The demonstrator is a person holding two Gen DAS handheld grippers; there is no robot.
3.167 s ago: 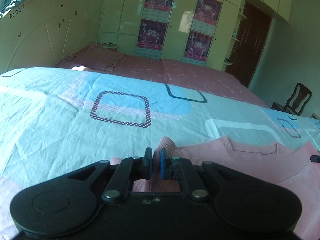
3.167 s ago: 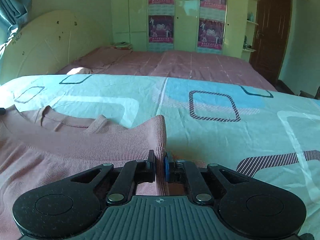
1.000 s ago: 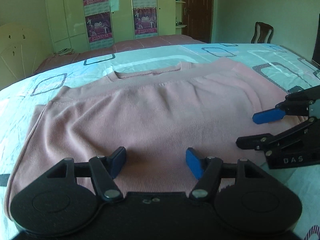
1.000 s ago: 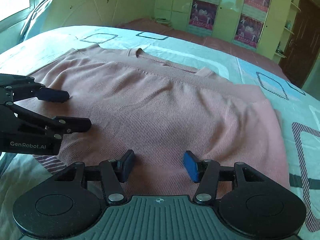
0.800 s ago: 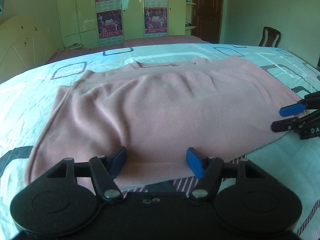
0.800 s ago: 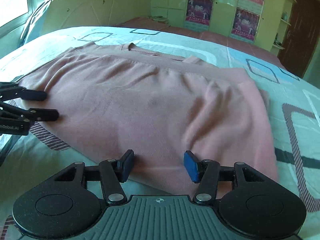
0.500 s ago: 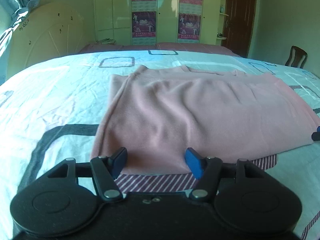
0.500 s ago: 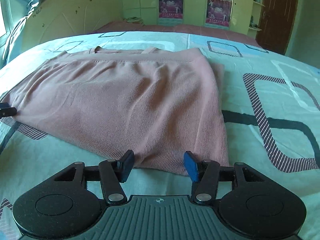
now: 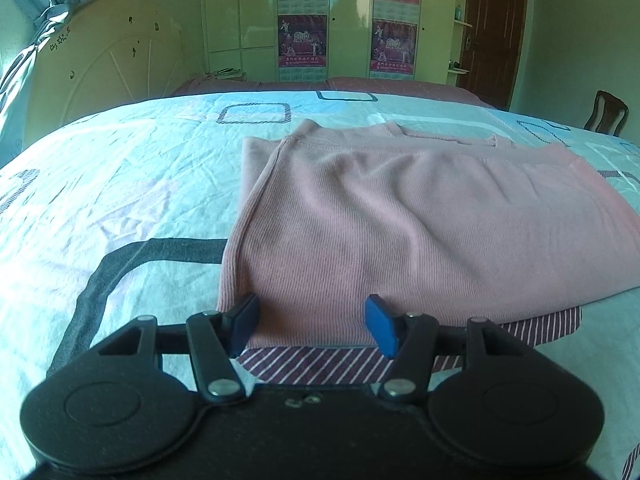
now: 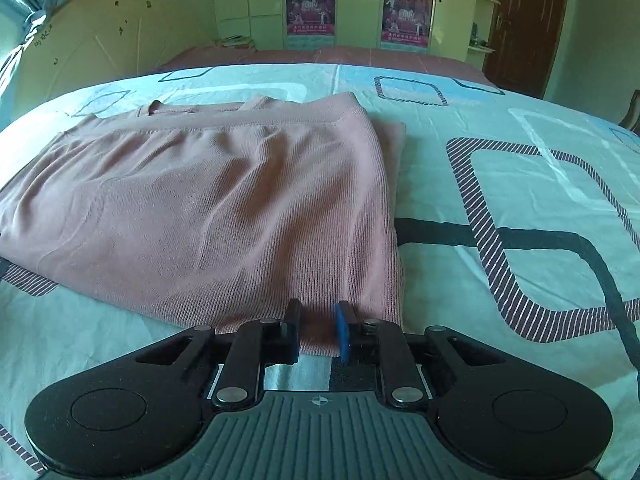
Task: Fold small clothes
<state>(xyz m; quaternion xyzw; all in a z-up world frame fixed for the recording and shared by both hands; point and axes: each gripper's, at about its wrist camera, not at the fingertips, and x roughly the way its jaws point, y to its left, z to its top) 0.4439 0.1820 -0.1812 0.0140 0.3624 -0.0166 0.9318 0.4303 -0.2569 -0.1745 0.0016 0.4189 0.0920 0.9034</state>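
Pink knit sweater (image 9: pixel 420 220) lies on my bed, folded once so the hem band sits up near the neckline, making a wide, shallow rectangle on the pale blue patterned bedsheet (image 9: pixel 120 184). It lies flat so that each edge can be reached from the near side.

My left claw (image 9: pixel 310 322) hovers at the sweater's near left corner with its blue pads spread wide, holding nothing. The fold edge sits just beyond the pads, framed between them, which I judge to be a line-up for a pinch at that corner.

My right claw (image 10: pixel 318 334) is at the near right corner. Its pads have come close together with the sweater's edge between them, but a narrow gap of pink fabric shows, so I cannot tell whether the cloth is truly gripped.

Having one claw at each near corner makes sense: lifting both ends together keeps the layers aligned for a second fold. I judge the task to be partway done, with at least one more fold to come.

Behind the bed stand a cream headboard (image 9: pixel 104 68), a pale wardrobe with posters (image 9: pixel 344 20), a dark wooden door (image 9: pixel 494 32) and a chair (image 9: pixel 606 112).
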